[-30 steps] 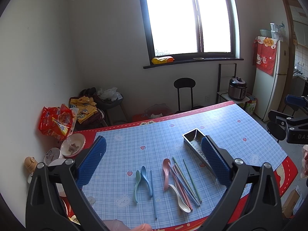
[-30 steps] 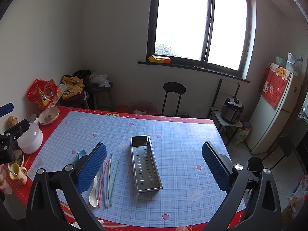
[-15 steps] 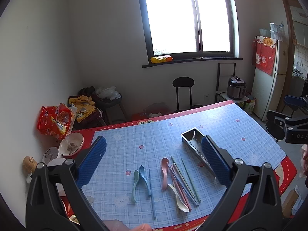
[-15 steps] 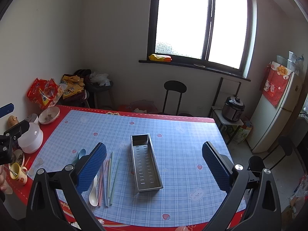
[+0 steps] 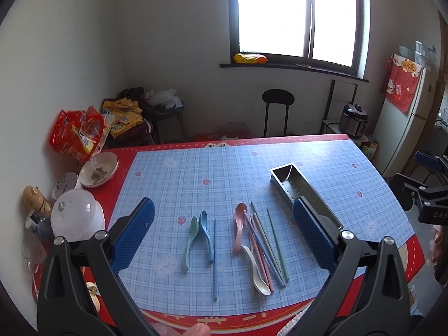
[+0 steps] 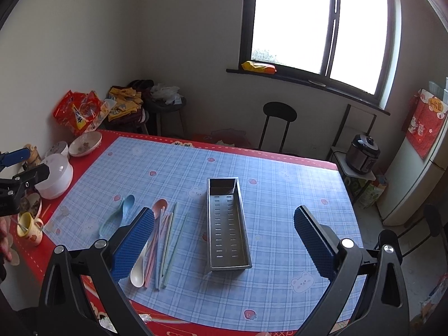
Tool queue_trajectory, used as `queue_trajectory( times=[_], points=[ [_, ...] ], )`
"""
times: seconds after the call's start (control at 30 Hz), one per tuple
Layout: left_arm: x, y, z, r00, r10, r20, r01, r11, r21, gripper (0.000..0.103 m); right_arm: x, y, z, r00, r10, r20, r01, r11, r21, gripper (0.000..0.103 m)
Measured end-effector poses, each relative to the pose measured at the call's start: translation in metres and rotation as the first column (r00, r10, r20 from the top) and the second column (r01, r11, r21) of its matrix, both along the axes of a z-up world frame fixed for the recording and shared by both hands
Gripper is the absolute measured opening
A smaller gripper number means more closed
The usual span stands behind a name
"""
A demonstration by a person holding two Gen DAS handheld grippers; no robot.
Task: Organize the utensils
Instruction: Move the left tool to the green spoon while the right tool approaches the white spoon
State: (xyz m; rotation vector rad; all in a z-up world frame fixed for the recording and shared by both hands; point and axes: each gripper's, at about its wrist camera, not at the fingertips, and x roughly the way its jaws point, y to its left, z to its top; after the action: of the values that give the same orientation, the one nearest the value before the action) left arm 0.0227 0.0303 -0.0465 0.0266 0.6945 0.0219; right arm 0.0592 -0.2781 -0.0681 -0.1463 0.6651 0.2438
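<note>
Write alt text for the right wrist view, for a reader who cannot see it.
The open right gripper hovers above a blue checked tablecloth, where an empty metal tray lies lengthwise. Left of the tray lie pastel chopsticks and spoons, loose on the cloth.

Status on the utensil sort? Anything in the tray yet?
Nothing done: the tray is empty. Nothing in hand either: left gripper and right gripper both hover above the table with jaws wide open. All still to move: the green spoon, blue spoon, pink spoon, white spoon, lone blue chopstick and the chopstick bundle lie on the mat left of the tray.
</note>
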Motion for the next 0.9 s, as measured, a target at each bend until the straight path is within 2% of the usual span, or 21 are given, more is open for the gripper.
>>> queue_trajectory(
  times=[0.17, 0.3, 0.47, 0.6, 0.67, 0.8, 0.9],
  points=[
    [0.003, 0.021, -0.038, 0.995, 0.076, -0.067, -0.079, 0.996, -0.030, 0.097, 0.011, 0.009, -0.031, 0.992, 0.109, -0.064, -0.106, 0.993, 0.045, 0.098],
    [-0.003, 0.037, -0.068, 0.986, 0.134, -0.095, -0.139, 0.989, -0.047, 0.097, 0.021, 0.025, -0.063, 0.972, 0.207, -0.109, -0.202, 0.978, 0.057, 0.098],
    [-0.004, 0.058, -0.106, 0.977, 0.151, -0.150, -0.160, 0.986, -0.047, 0.097, 0.031, 0.051, -0.107, 0.944, 0.290, -0.155, -0.284, 0.957, 0.061, 0.098],
    [0.002, 0.073, -0.135, 0.978, 0.112, -0.177, -0.118, 0.993, -0.025, 0.098, 0.047, 0.077, -0.150, 0.914, 0.306, -0.267, -0.287, 0.952, 0.108, 0.098],
    [0.009, 0.082, -0.149, 0.974, 0.090, -0.208, -0.098, 0.995, -0.031, 0.097, 0.052, 0.094, -0.171, 0.901, 0.285, -0.326, -0.269, 0.958, 0.094, 0.098],
    [0.023, 0.104, -0.178, 0.967, 0.044, -0.252, -0.068, 0.994, -0.087, 0.098, 0.058, 0.118, -0.208, 0.867, 0.255, -0.428, -0.241, 0.967, 0.089, 0.098],
    [0.030, 0.118, -0.200, 0.960, 0.005, -0.282, -0.041, 0.992, -0.121, 0.098, 0.060, 0.128, -0.225, 0.857, 0.206, -0.473, -0.196, 0.978, 0.071, 0.098]
  ],
)
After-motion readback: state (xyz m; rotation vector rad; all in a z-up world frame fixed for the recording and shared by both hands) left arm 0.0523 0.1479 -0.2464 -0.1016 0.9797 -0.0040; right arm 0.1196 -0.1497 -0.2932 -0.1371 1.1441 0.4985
